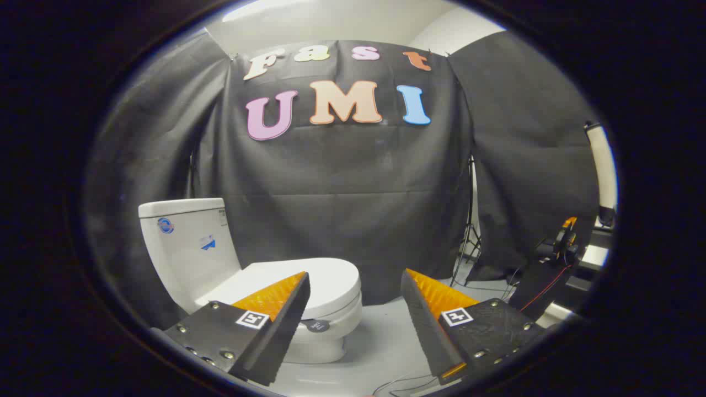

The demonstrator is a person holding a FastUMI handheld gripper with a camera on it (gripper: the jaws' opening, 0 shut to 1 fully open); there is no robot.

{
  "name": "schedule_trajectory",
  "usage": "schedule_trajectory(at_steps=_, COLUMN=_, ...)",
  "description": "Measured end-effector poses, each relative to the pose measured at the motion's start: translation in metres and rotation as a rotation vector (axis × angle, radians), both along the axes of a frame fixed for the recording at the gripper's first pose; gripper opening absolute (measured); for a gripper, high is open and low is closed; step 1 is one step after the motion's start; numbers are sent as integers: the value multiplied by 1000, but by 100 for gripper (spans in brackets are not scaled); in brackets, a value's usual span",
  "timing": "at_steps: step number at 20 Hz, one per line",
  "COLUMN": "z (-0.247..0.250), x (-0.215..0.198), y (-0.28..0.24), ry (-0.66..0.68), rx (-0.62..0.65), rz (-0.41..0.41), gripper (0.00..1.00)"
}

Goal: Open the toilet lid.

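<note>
Stickers on toilet tank: unreadable.

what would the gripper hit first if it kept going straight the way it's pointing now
Probably the black cloth wall. The open gripper holds nothing and aims past the front of the closed toilet lid, which sits off toward one finger. Depth is hard to judge, so that finger might graze the lid's front.

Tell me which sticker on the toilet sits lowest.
The round dark sticker on the bowl's front, under the closed lid; the tank's two sit higher. Gripper open.

- pale grey floor; white toilet stands on it, lid shut
- tripod legs and loose cables rest on it
</note>
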State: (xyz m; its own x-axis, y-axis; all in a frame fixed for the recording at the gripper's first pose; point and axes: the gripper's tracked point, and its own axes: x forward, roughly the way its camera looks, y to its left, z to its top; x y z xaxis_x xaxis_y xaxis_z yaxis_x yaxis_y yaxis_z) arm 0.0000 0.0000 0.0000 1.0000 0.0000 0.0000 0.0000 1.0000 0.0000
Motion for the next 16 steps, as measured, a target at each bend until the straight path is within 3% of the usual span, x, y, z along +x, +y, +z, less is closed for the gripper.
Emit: schedule_trajectory(at_steps=16, z=-23, x=28, y=9, ry=32, rx=-20, rz=-4, gripper=98)
